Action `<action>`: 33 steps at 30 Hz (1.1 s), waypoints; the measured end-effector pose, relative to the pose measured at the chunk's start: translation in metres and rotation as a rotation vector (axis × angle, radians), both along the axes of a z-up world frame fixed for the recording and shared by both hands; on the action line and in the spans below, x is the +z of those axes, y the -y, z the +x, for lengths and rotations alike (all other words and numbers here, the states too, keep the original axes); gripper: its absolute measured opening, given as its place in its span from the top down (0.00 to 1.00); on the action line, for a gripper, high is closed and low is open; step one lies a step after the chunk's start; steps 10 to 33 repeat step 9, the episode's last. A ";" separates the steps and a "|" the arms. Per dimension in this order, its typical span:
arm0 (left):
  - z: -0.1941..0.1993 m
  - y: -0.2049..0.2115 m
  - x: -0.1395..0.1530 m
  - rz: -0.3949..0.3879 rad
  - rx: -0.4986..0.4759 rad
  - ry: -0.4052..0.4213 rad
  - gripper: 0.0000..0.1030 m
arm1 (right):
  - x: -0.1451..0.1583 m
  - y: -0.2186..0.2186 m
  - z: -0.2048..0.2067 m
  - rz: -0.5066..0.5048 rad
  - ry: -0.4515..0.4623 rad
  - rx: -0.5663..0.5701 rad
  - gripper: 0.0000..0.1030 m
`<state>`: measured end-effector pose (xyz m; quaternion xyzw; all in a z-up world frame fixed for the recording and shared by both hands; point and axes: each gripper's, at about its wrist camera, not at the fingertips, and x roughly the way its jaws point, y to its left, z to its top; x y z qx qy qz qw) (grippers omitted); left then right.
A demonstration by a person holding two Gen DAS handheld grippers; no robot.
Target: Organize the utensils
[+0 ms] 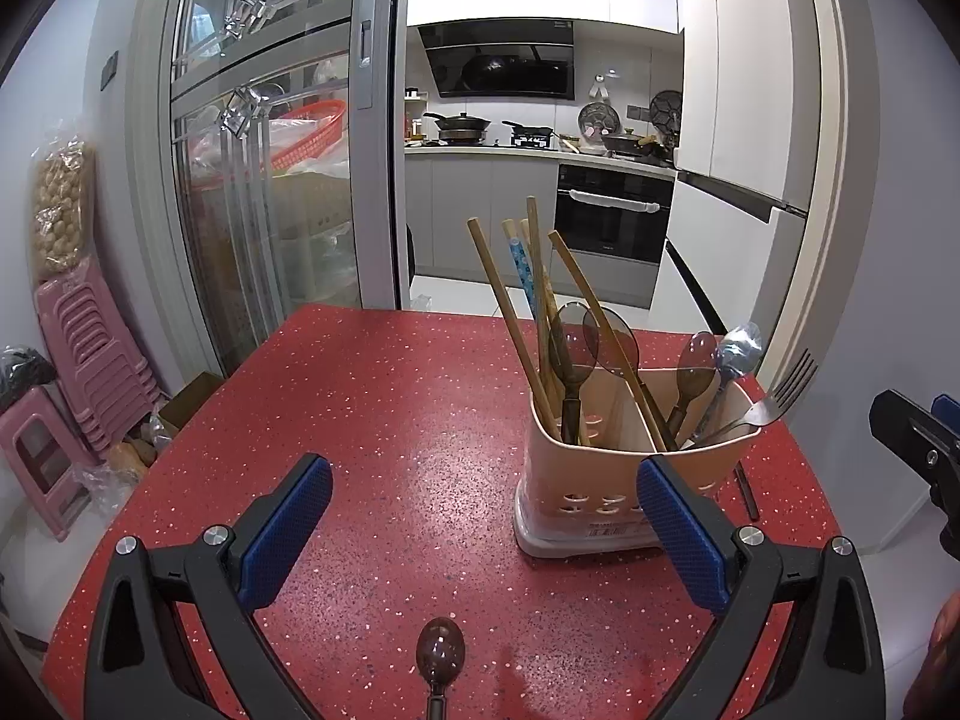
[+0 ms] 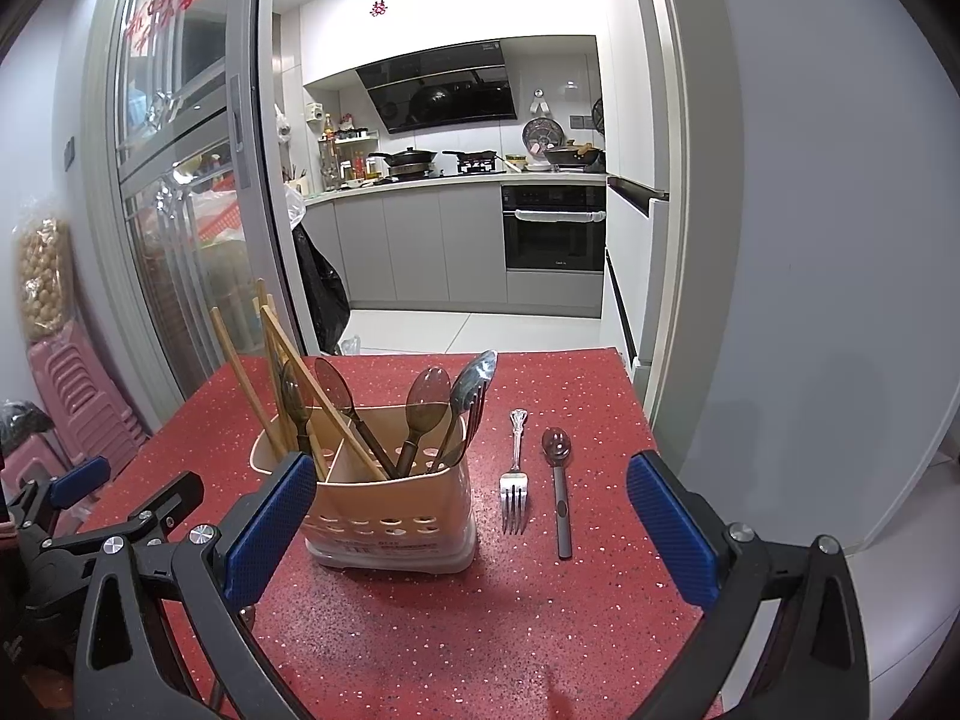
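Between the spread blue pads of the right gripper, on the red speckled table, stands a beige utensil caddy toward the left finger, with a metal fork and a dark translucent spoon lying flat just to its right, side by side but apart, the fork's tines pointing back at the gripper and the spoon's bowl pointing away. Nothing sits in this gripper's jaws. Inside the caddy, wooden chopsticks lean out of the left compartment, one long stick crossing the divider (its foot seems to land in the right compartment), while brown translucent spoons and a shiny metal spoon stand handle-down. From the left wrist view, the left gripper is likewise wide open and empty, the caddy ahead of it and right of centre, partly behind its right pad. A fork leans out over the caddy's right rim there. Close below, centred between the left gripper's fingers, another dark translucent spoon lies on the table, bowl pointing away. At that view's right edge, part of the right gripper is visible.
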<state>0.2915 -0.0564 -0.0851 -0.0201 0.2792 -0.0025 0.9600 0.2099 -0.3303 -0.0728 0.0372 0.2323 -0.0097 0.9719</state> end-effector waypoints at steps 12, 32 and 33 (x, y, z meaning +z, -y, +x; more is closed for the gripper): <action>-0.001 0.001 0.001 0.007 -0.011 0.016 0.00 | -0.002 -0.001 0.000 0.000 -0.002 -0.001 0.00; -0.001 0.001 0.001 0.007 -0.011 0.016 0.00 | -0.002 -0.001 0.000 0.000 -0.002 -0.001 0.00; -0.001 0.001 0.001 0.007 -0.011 0.016 0.00 | -0.002 -0.001 0.000 0.000 -0.002 -0.001 0.00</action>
